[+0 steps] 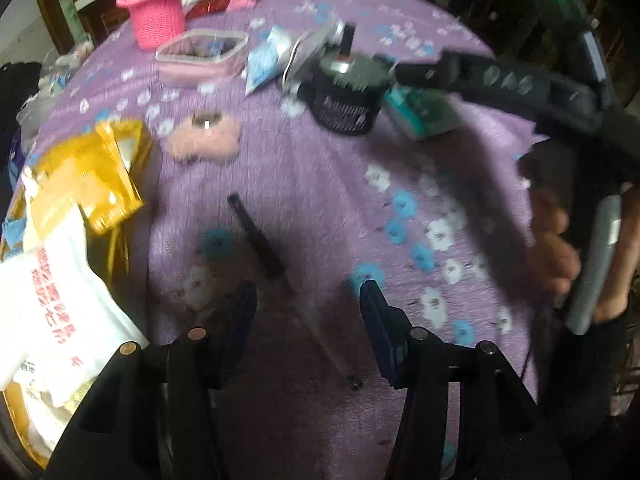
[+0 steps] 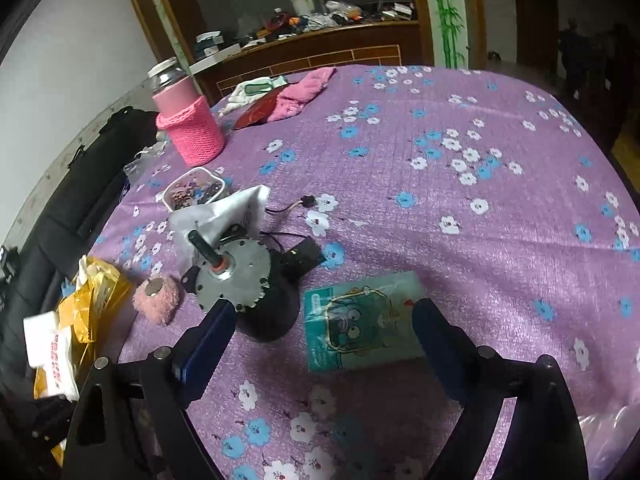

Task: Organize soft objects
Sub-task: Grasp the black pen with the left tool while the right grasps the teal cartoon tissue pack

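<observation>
Between the right gripper fingers, which are spread wide with nothing clamped, the teal tissue pack is framed, lying flat on the purple flowered cloth. At ten o'clock from the pack, just beside it, a black motor is seen with a serrated metal plate and a shaft sticking up; a wire trails off it toward twelve. At nine o'clock of the motor, the fuzzy pink pad is found, a shiny disc set into its top.

Over on the left gripper, the jaws are likewise held apart and empty, and a slim black pen-like stick is caught on the cloth just ahead of them. At eleven o'clock the pink pad is picked up again, and at nine a crinkly gold bag with a white plastic bag is piled at the table edge. The left view is badly smeared, so fine detail cannot be read.

Trouble is easily pictured: the pack's glossy film could be slid away under a shallow pinch, and the left finger could be knocked against the motor's toothed plate. The knitted pink sleeve on the jar, far at eleven, looks soft but is wrapped on something rigid, so it could be misjudged.
</observation>
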